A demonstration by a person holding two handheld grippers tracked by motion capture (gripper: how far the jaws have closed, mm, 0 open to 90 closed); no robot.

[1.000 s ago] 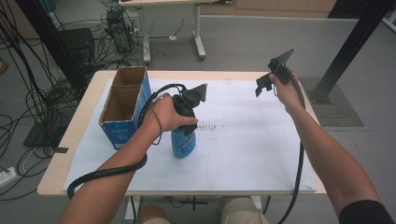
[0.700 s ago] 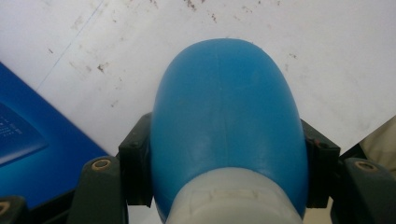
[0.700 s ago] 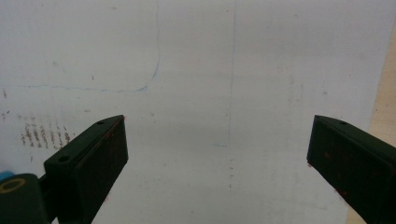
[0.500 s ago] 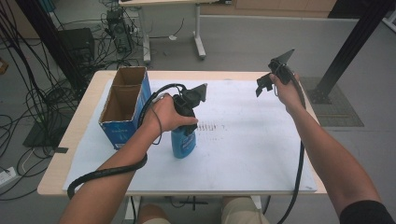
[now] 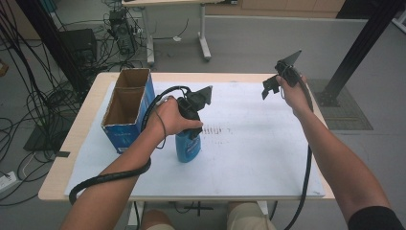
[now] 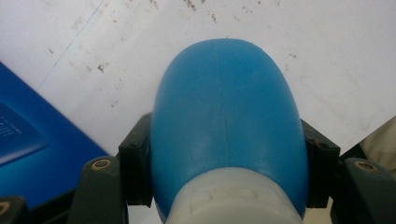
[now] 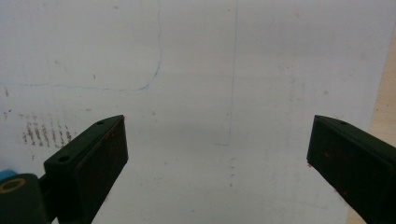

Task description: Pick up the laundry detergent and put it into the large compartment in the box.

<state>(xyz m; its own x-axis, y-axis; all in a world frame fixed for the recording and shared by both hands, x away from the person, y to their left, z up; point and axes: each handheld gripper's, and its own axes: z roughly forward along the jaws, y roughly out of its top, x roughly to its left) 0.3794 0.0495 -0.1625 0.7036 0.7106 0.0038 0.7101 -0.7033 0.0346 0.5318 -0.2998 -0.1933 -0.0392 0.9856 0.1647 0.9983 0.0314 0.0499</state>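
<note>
While the person leaned in over the table [image 5: 62, 184], the left gripper [image 5: 190, 122] was clamped on a blue bottle [image 5: 187, 146], which stood upright on the white sheet [image 5: 249, 158] that covered most of the tabletop. In the left gripper view the two black jaws pressed against either side of the bottle's [image 6: 226, 126] rounded blue shoulder, just above a pale collar at its neck. The bottle stood a little left of the sheet's middle, just beside a blue cardboard box [image 5: 127, 109]. That box was open at the top, divided into two compartments, and sat near the table's far left corner; a corner of its blue wall [image 6: 28, 154] showed at the edge of the left gripper view. A thick black cable [image 5: 107, 177] looped from the left gripper back along the forearm and off the near edge.

The right gripper [image 5: 274, 86] was held up in the air over the far right part of the table, well apart from the bottle. In the right gripper view its jaws stood wide apart with nothing between them, above the bare sheet [image 7: 210, 93], where a faint blue pen line and a patch of small dark scuff marks [image 7: 44, 133] could be seen. The same scuff marks [image 5: 218, 129] lay on the sheet just right of the bottle in the high view.
</note>
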